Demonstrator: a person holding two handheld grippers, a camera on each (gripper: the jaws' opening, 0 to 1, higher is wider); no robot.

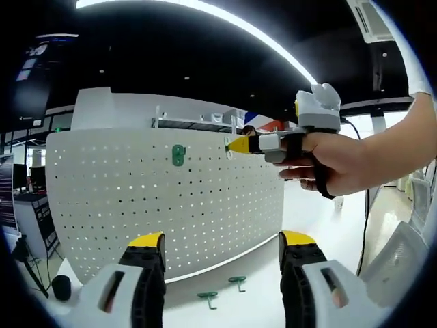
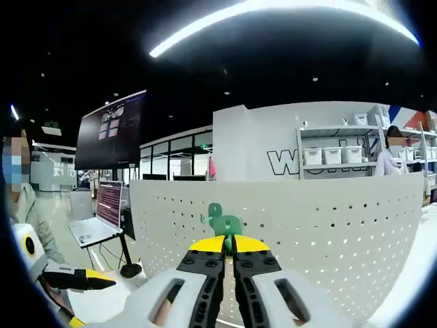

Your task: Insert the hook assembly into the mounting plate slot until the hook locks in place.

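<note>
Right hand-held gripper (image 2: 229, 244) clamped on green hook (image 2: 220, 221) at pegboard (image 2: 328, 225), hook's lower part hidden, left hand-held gripper (image 1: 222, 240) wide open, empty

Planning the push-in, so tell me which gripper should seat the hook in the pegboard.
Right. The right gripper is shut on a green hook at the pegboard. The left gripper hangs open and back from the board, above two spare hooks on the table.
</note>
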